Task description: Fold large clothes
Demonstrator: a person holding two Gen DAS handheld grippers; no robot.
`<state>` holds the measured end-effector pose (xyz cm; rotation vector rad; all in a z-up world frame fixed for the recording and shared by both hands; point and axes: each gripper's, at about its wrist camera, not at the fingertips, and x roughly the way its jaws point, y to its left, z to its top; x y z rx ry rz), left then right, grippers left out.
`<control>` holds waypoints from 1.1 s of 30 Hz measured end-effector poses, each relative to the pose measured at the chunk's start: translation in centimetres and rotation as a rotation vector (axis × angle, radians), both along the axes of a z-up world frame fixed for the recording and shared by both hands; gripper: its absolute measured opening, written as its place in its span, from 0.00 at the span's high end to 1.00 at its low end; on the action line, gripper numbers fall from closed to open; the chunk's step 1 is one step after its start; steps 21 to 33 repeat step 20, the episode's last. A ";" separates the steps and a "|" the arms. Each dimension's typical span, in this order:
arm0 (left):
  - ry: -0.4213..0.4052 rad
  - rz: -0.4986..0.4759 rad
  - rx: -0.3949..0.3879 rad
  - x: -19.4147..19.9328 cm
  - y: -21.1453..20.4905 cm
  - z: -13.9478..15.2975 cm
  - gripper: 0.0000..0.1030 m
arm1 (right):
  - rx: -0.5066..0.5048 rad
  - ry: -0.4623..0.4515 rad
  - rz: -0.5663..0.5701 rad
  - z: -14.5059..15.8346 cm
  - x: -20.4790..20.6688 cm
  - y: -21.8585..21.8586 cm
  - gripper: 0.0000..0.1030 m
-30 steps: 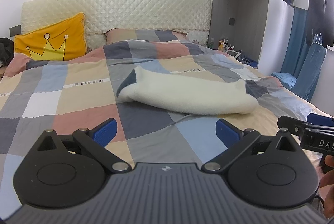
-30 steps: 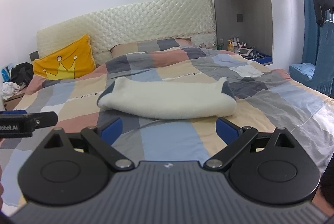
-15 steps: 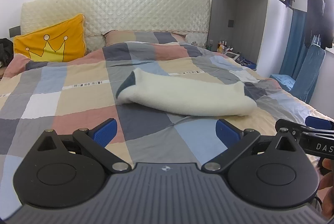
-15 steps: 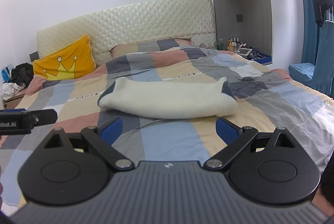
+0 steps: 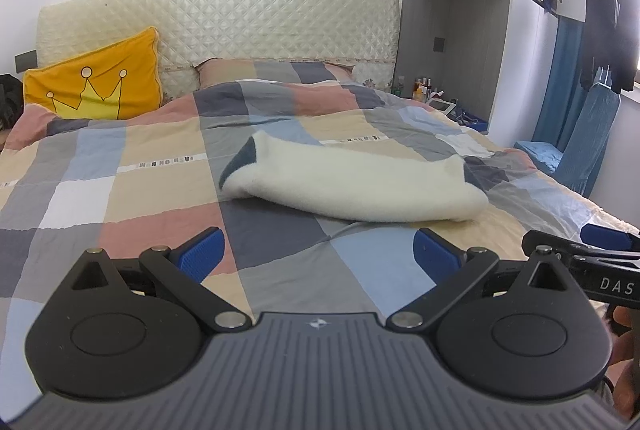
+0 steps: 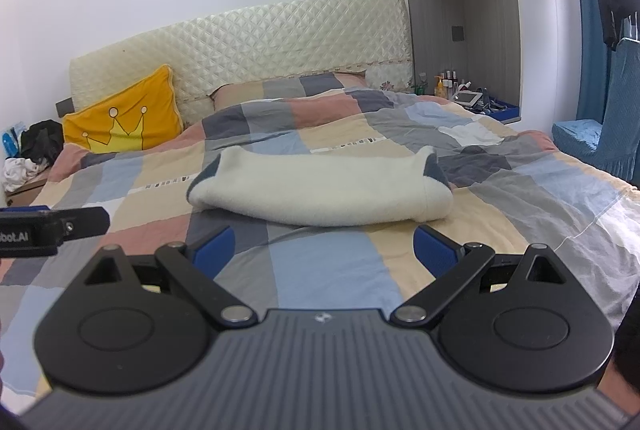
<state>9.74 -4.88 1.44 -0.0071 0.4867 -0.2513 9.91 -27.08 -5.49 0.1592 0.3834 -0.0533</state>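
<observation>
Both sets of fingers spread wide and empty: left gripper [image 5: 316, 256] and right gripper [image 6: 325, 250] held low over the near part of the bed [image 5: 132, 197], short of the cream fleece garment [image 5: 356, 185]. Lying mid-bed as a folded bundle, long axis left to right, dark lining showing at both ends. Likely next: reach in level, pinch one end each, lift evenly to avoid dragging the quilt.
</observation>
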 end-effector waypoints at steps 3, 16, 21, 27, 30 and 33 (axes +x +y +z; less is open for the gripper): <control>0.000 0.000 0.000 0.0 0.0 0.0 0.01 | 0.001 0.002 0.000 0.0 0.0 0.0 0.05; 0.004 -0.005 -0.012 -0.1 0.2 -0.2 0.01 | 0.002 -0.002 0.000 0.0 0.1 0.1 0.05; 0.006 -0.010 -0.012 0.0 0.3 -0.3 0.01 | 0.003 -0.002 0.001 0.0 0.0 0.1 0.05; 0.006 -0.010 -0.012 0.0 0.3 -0.3 0.01 | 0.003 -0.002 0.001 0.0 0.0 0.1 0.05; 0.006 -0.010 -0.012 0.0 0.3 -0.3 0.01 | 0.003 -0.002 0.001 0.0 0.0 0.1 0.05; 0.006 -0.010 -0.012 0.0 0.3 -0.3 0.01 | 0.003 -0.002 0.001 0.0 0.0 0.1 0.05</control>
